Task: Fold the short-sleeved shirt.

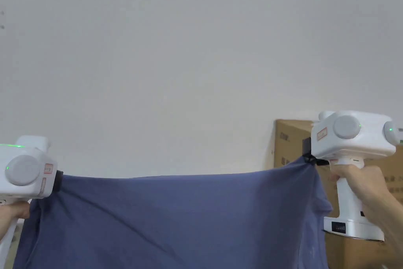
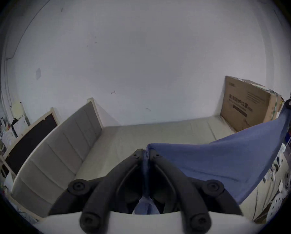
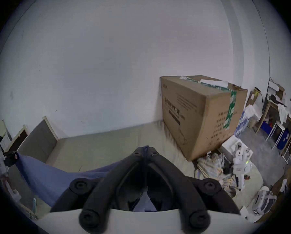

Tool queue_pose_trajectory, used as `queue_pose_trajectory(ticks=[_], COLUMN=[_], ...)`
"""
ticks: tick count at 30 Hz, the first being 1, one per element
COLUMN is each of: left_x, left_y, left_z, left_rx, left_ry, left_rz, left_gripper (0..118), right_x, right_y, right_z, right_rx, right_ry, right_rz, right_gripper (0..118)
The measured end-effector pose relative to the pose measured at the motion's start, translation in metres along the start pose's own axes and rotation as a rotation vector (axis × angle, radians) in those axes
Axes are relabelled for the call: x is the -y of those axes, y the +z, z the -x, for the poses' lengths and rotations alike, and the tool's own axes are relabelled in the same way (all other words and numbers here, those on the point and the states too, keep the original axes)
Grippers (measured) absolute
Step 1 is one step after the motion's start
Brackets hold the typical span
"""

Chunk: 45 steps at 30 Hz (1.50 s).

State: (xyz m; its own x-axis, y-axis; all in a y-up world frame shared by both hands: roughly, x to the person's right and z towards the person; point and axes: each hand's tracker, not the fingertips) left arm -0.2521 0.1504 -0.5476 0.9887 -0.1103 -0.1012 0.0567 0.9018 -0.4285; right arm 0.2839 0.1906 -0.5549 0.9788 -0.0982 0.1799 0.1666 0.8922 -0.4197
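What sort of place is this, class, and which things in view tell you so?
Probably a bedroom used for storage or work. A bare mattress with a padded headboard sits against a plain wall, a large cardboard box stands on it, and shelves and clutter crowd the floor beside it.

Pale beige mattress bed (image 3: 107,141) against wall; big brown cardboard box (image 3: 200,116) stands on its far right corner, crumpled plaid cloth (image 3: 212,168) beside it.

Right tongs (image 3: 145,150) closed on a pinch of blue shirt (image 3: 53,175); cloth stretches away left to the left tongs (image 3: 11,158), seemingly clamped too, though tiny here. Beige bed (image 3: 107,143) below, grey headboard (image 3: 38,143) left. Cardboard box (image 3: 200,117) on the bed against the wall (image 3: 107,52); crumpled clothes (image 3: 212,168) beside it.
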Motion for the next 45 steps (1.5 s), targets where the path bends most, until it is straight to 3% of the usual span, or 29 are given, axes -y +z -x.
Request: queue_pose_trajectory(ticks=[3, 5, 7, 9, 11, 15, 17, 19, 24, 28, 35, 38, 42, 45], left_x=[-0.035, -0.060, -0.084, -0.111, -0.134, -0.174, -0.181, -0.175, -0.109, -0.026, 0.150, 0.202, 0.233, 0.239], left_y=[-0.030, -0.043, -0.054, -0.066, -0.079, -0.101, -0.114, -0.134, -0.213, -0.290, -0.392, -0.408, -0.386, -0.349], left_z=[0.013, 0.018, 0.019, 0.020, 0.022, 0.024, 0.023, 0.019, 0.001, -0.014, -0.049, -0.048, -0.035, -0.023], left_rx=[-0.002, -0.004, 0.017, -0.007, -0.016, -0.022, -0.034, -0.054, -0.074, -0.030, -0.044, -0.030, -0.024, 0.015], left_ry=[0.041, 0.083, 0.060, 0.077, 0.088, 0.101, 0.096, 0.065, -0.001, 0.023, -0.020, 0.007, -0.003, -0.008], left_rz=[-0.017, -0.005, -0.079, -0.091, -0.134, -0.212, -0.274, -0.279, -0.207, -0.021, 0.370, 0.458, 0.465, 0.448], left_gripper=[4, 4, 4, 4, 4, 4, 4, 4, 4, 4, 4, 4, 4, 4], right_x=[-0.033, -0.058, -0.085, -0.110, -0.132, -0.164, -0.166, -0.160, -0.102, -0.027, 0.144, 0.203, 0.241, 0.250], right_y=[-0.024, -0.032, -0.044, -0.054, -0.061, -0.066, -0.074, -0.090, -0.171, -0.258, -0.397, -0.408, -0.391, -0.349], right_z=[0.020, 0.033, 0.047, 0.054, 0.057, 0.073, 0.074, 0.075, 0.082, 0.077, 0.058, 0.042, 0.024, 0.009], right_rx=[-0.017, -0.067, -0.012, -0.017, -0.046, 0.007, -0.009, -0.022, 0.010, 0.024, 0.091, 0.054, 0.070, 0.024], right_ry=[0.004, 0.051, 0.100, 0.077, 0.005, 0.084, 0.030, 0.032, 0.082, 0.038, 0.037, -0.048, -0.016, -0.117], right_rz=[-0.011, -0.053, -0.084, -0.101, -0.130, -0.217, -0.233, -0.218, -0.071, 0.097, 0.479, 0.561, 0.599, 0.571], right_gripper=[2, 2, 2, 2, 2, 2, 2, 2, 2, 2, 2, 2, 2, 2])
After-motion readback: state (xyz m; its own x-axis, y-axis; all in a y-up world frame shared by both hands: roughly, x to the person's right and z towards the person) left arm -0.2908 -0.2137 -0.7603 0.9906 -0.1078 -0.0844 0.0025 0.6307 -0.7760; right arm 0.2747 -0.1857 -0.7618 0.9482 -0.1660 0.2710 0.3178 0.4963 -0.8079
